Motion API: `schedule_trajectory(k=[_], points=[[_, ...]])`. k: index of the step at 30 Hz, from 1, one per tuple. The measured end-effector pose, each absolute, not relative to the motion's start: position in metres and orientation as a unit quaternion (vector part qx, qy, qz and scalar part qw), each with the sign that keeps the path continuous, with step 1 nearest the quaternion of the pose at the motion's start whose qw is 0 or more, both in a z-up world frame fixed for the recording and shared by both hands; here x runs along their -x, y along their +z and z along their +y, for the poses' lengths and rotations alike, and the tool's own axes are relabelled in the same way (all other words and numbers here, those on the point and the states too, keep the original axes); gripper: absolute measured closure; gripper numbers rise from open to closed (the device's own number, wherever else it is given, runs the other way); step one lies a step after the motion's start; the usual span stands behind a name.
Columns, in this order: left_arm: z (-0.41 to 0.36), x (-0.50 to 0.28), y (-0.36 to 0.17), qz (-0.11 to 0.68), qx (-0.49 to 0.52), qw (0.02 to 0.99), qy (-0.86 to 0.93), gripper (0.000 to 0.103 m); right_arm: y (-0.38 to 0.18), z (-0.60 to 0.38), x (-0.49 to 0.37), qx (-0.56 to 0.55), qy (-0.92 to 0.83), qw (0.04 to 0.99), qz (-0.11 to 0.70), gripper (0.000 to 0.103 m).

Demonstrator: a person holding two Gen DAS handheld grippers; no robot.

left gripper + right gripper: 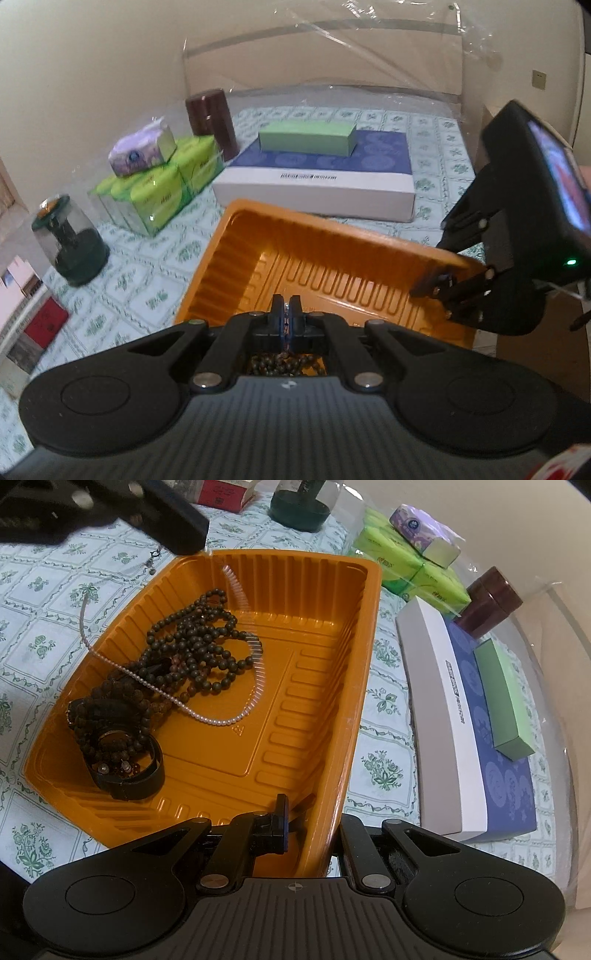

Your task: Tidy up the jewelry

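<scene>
An orange plastic tray [332, 686] lies on the floral tablecloth. It holds a pile of dark bead necklaces [188, 650], a black band [140, 775] and part of a pearl-and-clear bead necklace [221, 720]. My left gripper [285, 314] is shut on that pearl necklace above the tray's near end; in the right wrist view it shows at top left [184, 542] with the strand hanging from it into the tray and over the tray's left rim. My right gripper [310, 823] is shut on the tray's rim at a corner; it also shows in the left wrist view [439, 284].
Behind the tray stand a white-and-blue flat box [317, 173] with a green box [306, 138] on it, green tissue packs [166, 184], a purple tissue pack [140, 149], a dark red jar [212, 118] and a dark green glass-domed object [70, 240]. A small chain [153, 559] lies on the cloth.
</scene>
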State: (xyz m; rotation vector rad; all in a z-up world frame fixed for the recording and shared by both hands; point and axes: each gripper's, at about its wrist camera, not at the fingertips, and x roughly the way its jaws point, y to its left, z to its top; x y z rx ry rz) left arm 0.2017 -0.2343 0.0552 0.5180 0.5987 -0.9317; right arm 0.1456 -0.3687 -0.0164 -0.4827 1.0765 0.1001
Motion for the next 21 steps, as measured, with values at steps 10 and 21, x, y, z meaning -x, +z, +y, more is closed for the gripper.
schedule_trajectory(k=[10, 21], points=[[-0.248, -0.214, 0.056, 0.288, -0.208, 0.821, -0.447, 0.102, -0.017, -0.370, -0.146, 0.226, 0.047, 0.830, 0.509, 0.095], [-0.256, -0.215, 0.039, 0.305, -0.238, 0.811, -0.438, 0.102, -0.018, -0.371, -0.147, 0.226, 0.047, 0.829, 0.509, 0.095]])
